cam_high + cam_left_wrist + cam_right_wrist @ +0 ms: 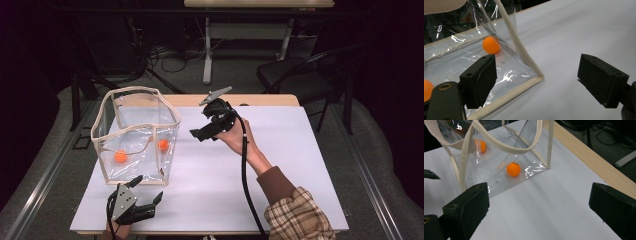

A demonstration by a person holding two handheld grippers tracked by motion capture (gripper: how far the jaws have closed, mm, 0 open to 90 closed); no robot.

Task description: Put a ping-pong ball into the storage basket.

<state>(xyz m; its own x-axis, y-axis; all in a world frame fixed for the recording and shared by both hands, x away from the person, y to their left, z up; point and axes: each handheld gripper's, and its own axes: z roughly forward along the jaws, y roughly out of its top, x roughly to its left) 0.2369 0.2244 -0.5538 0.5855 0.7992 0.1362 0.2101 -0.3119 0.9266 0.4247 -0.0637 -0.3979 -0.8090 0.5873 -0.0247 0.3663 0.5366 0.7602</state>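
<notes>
— Right, what are we looking at?

— A clear plastic bag (135, 135) standing upright on the left part of the white table (280, 165), mouth open at the top, cream fabric trim (511, 37) running along every edge. Two orange balls (120, 156) sit on its floor, apart from each other.

— And the grippers?

— The right gripper (205, 131) is up in the air just beside the bag's right wall, jaws spread wide, nothing between them. The left gripper (145, 197) rests low at the near edge of the table, jaws also wide apart and empty, with the bag's near bottom corner (539, 76) right in front of it.

— How's that bag going to behave if they grab it?

— Flimsy, I'd say. The walls are thin film, already creased and glinting, so a pinch on the plain plastic would likely buckle it and slide. It looks very light too; a nudge could shove it across that smooth surface or tip it.

— So where would you take hold?

— On the fabric. The rim band or that looping handle (506, 145) gives something soft and grippy to clamp. The stitched corner seams are the stiffest parts.

— And the balls?

— Light, hard, smooth, round. They'll roll the moment the bag tilts, so keep it level.
</notes>
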